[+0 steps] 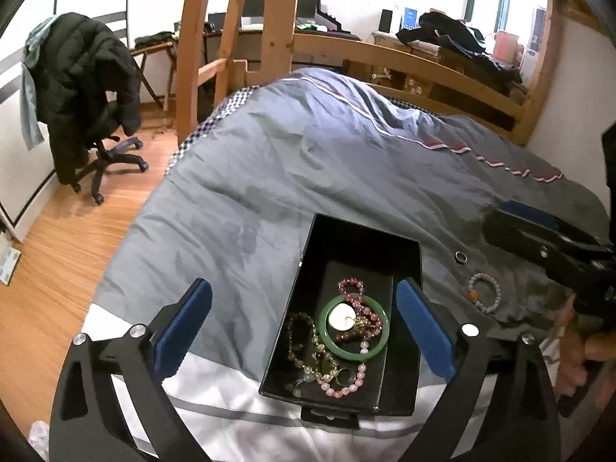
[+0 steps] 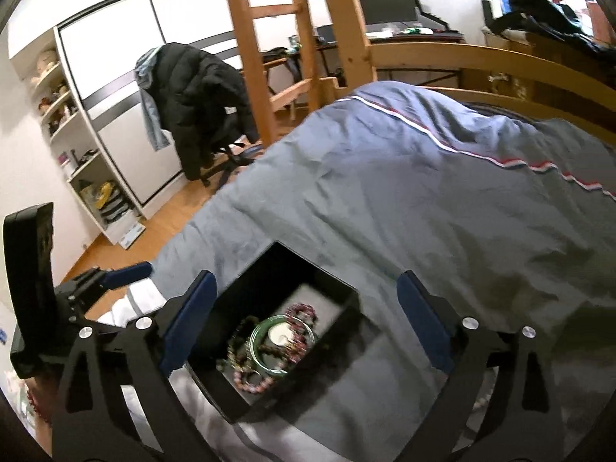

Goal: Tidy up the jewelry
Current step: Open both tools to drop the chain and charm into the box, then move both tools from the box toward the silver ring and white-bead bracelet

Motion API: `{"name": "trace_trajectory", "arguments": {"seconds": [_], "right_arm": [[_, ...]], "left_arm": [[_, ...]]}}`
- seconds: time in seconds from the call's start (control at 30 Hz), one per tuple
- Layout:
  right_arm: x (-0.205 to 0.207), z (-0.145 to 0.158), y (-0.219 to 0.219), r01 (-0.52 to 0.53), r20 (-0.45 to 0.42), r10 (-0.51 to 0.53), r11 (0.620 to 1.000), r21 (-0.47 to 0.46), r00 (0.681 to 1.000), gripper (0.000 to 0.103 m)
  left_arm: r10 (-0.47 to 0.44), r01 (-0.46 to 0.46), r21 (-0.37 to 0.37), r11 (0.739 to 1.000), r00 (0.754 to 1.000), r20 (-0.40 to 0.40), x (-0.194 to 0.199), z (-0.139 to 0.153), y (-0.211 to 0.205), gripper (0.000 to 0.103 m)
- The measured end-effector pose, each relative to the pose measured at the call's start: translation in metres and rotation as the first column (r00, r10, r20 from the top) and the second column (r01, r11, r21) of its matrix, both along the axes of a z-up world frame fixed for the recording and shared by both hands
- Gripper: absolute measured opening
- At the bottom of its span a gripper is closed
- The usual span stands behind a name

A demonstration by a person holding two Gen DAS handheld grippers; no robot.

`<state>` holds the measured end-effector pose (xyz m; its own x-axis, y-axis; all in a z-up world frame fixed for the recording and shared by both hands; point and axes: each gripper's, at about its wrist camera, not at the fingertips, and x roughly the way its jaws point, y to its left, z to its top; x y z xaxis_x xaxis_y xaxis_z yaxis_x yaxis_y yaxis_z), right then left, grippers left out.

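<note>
A black open box (image 1: 312, 254) lies on the grey duvet (image 1: 292, 154) near the bed's front edge. Inside it are a green bangle (image 1: 379, 346), a pink bead bracelet (image 1: 348, 385), a brown bead strand (image 1: 294, 337) and a white pendant (image 1: 340, 315). A dark ring (image 1: 460, 257) and a white bead bracelet (image 1: 484, 293) lie on the duvet right of the box. My left gripper (image 1: 304, 292) is open, its right finger over the box's right wall. My right gripper (image 2: 308, 281) is open above the box (image 2: 269, 261), holding nothing; the bangle (image 2: 254, 340) shows between its fingers.
An office chair draped with a black jacket (image 1: 84, 77) stands on the wood floor to the left. The wooden ladder posts (image 1: 192, 57) and bed rail rise behind the duvet. White shelves (image 2: 77, 154) line the left wall. A hand (image 1: 577, 354) holds the right gripper's handle.
</note>
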<state>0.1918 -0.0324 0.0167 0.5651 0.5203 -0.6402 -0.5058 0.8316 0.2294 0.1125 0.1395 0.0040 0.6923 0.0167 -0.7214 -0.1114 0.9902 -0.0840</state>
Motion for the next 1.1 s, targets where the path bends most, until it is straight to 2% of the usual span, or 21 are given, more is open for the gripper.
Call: {"name": "trace_trajectory", "arguments": {"seconds": [0.27, 0.43, 0.7, 1.1], "right_arm": [[-0.015, 0.008, -0.042, 0.055, 0.023, -0.054, 0.998, -0.036, 0.998, 0.099], [-0.020, 0.012, -0.071, 0.094, 0.025, -0.093, 0.995, -0.040, 0.995, 0.099], [-0.022, 0.003, -0.105, 0.137, 0.006, -0.137, 0.990, -0.042, 0.991, 0.099], [-0.021, -0.031, -0.140, 0.160, -0.021, -0.162, 0.985, -0.069, 0.987, 0.099]], "left_arm": [[-0.071, 0.071, -0.024, 0.997, 0.997, 0.033, 0.001, 0.001, -0.034, 0.096], [-0.128, 0.130, -0.081, 0.988, 0.991, 0.028, 0.009, -0.007, -0.059, 0.096], [-0.186, 0.186, -0.045, 0.981, 0.982, 0.015, 0.023, -0.022, -0.100, 0.096], [-0.251, 0.251, -0.006, 0.968, 0.968, -0.015, 0.053, -0.048, -0.145, 0.096]]}}
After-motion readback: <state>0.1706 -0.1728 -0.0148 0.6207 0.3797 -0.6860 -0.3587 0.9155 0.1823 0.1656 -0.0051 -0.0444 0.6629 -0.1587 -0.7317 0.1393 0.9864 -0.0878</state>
